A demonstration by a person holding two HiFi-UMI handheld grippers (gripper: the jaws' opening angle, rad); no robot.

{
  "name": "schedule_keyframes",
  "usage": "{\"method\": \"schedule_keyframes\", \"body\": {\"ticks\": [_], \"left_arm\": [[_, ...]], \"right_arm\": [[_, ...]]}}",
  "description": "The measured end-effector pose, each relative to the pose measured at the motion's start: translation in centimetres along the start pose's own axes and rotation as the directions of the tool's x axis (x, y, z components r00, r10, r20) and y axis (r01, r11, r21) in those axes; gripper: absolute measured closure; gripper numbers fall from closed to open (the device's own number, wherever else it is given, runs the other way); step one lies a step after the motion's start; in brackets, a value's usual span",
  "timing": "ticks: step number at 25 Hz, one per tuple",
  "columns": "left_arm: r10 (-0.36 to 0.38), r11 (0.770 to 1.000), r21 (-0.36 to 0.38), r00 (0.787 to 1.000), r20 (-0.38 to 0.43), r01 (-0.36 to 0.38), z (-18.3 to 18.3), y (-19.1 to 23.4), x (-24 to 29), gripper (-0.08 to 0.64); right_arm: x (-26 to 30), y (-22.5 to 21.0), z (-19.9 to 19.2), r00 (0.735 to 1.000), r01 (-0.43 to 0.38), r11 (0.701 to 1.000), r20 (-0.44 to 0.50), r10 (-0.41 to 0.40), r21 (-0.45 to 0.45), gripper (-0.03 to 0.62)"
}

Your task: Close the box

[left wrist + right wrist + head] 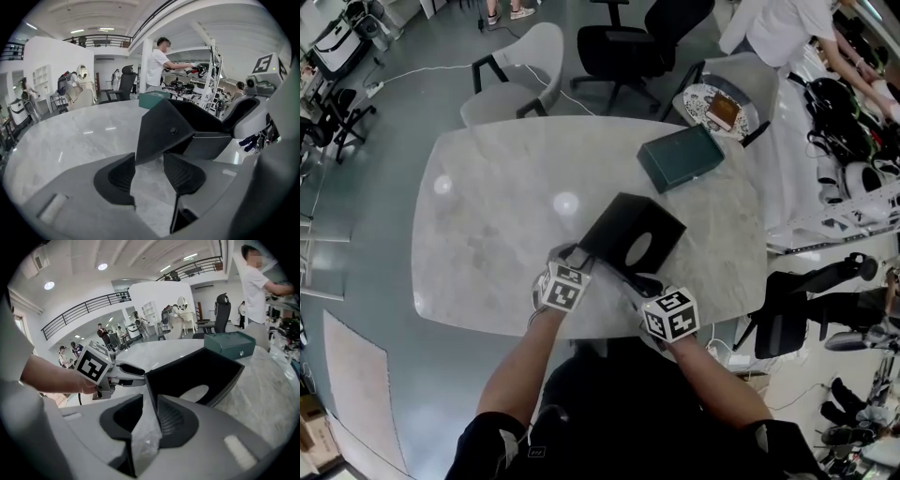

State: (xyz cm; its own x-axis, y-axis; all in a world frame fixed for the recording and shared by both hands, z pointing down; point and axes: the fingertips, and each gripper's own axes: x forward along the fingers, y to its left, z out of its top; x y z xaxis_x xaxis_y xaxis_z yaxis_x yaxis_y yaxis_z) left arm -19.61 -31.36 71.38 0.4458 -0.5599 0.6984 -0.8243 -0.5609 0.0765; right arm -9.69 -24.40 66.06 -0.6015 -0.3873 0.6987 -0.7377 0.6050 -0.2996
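Black rectangular open box [630,232] on grey marble table [487,225], lying diagonal, just ahead of both tongs. Left gripper [149,168] open at near-left corner; right gripper [146,416] open, straddling near wall.

box [636,230] — on table [487,234] | case [680,157]: behind box, rightward, apart | chair [514,80]: behind-left of box, past table | left gripper [577,255] — box's near-left corner | right gripper [641,282]: box's near edge
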Motion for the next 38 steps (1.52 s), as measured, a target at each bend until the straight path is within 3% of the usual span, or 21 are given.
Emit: {"method": "schedule_keyframes", "body": {"ticks": [9, 15, 23, 27, 33, 38], "left_arm": [[0.07, 0.99, -0.122, 0.997, 0.036, -0.065, 0.6, 2.1, -0.9, 0.353], [0.042, 0.979, -0.202, 0.996, 0.076, -0.026, 1.1, 2.8, -1.8, 0.322], [-0.018, 0.994, -0.106, 0.998, 0.055, 0.024, 1.4, 2.6, -1.5, 0.324], [-0.069, 0.99, -0.121, 0.995, 0.069, 0.077, 1.6, 2.6, -1.6, 0.323], [-0.04, 0.992, -0.114, 0.994, 0.098, 0.051, 2.7, 2.8, -2.3, 0.324], [-0.066, 0.997, -0.029, 0.994, 0.085, 0.068, 3.5, 2.7, -2.5, 0.325]], "right_arm": [[0.1, -0.3, -0.3, 1.0, 0.023, 0.999, -0.005, -0.023, -0.024, 0.491], [0.2, -0.2, -0.6, 0.999, 0.034, 0.999, -0.013, -0.035, -0.019, 0.491], [0.1, -0.3, -0.6, 0.999, 0.036, 0.999, -0.009, -0.037, -0.019, 0.491], [0.2, -0.3, -0.6, 0.999, 0.04, 0.999, -0.007, -0.04, -0.014, 0.491], [0.2, -0.5, -0.5, 0.999, 0.047, 0.999, -0.009, -0.047, -0.014, 0.492], [0.3, -0.6, -0.5, 0.999, 0.05, 0.999, -0.01, -0.05, -0.011, 0.492]]}}
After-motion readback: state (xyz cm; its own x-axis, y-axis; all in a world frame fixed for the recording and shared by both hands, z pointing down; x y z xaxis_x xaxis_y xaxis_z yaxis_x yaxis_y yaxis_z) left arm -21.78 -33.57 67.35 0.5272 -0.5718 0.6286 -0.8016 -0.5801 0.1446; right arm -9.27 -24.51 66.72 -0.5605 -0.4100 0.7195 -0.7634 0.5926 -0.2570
